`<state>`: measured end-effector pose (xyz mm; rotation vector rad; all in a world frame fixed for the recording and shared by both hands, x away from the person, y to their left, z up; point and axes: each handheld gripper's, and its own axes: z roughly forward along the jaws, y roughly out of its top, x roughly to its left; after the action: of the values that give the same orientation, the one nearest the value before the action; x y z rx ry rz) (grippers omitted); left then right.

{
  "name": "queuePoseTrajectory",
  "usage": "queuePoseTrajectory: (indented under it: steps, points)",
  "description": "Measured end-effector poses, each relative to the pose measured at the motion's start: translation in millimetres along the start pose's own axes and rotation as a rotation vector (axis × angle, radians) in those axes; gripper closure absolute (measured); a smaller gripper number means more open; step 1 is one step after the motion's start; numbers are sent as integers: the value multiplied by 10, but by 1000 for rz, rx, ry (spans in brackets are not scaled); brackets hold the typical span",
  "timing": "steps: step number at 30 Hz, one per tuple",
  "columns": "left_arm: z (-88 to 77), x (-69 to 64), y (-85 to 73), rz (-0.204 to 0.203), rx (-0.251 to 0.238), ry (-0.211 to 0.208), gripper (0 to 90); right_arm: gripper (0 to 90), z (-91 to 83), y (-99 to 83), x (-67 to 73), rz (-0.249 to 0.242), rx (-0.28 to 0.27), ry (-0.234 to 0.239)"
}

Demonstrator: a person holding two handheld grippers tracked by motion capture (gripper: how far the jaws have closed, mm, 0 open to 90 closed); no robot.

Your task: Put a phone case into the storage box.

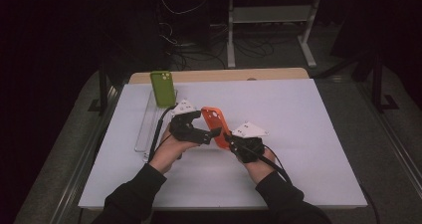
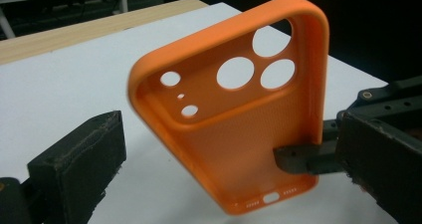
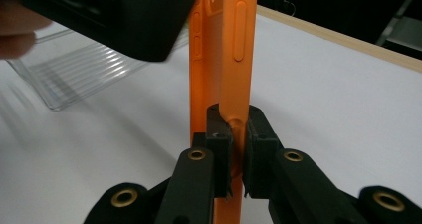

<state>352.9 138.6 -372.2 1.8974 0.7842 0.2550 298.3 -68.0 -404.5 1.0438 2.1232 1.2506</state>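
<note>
Right gripper (image 3: 238, 149) clamped on orange case (image 3: 224, 59) edge; left gripper (image 2: 199, 184) open, jaws apart, case between, untouched.

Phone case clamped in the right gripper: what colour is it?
Orange; the phone case shows best in the left gripper view.

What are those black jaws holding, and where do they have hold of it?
The right gripper pinches the orange phone case by its side wall near the bottom end. The left gripper stands open beside it, holding nothing.
</note>
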Motion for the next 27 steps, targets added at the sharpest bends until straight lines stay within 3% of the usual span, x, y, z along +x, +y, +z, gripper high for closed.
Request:
queuePoseTrajectory:
  steps: [11, 16, 18, 23, 27]
  points:
    - [43, -30, -9, -20, -28, -12, 0, 821, 20, 5, 129, -6, -4, 31]
    - [50, -16, -23, -53, -31, -12, 0, 819, 43, -7, 141, -13, 7, 38]
    - [43, -9, -27, -47, -42, -5, 19, 818, 55, -13, 157, -11, 14, 45]
    - [1, 9, -16, -76, -66, -8, 120, 816, 71, -23, 172, -17, 18, 47]
    - [13, 17, -25, -83, -74, -18, 136, 814, 79, -28, 170, -17, 23, 50]
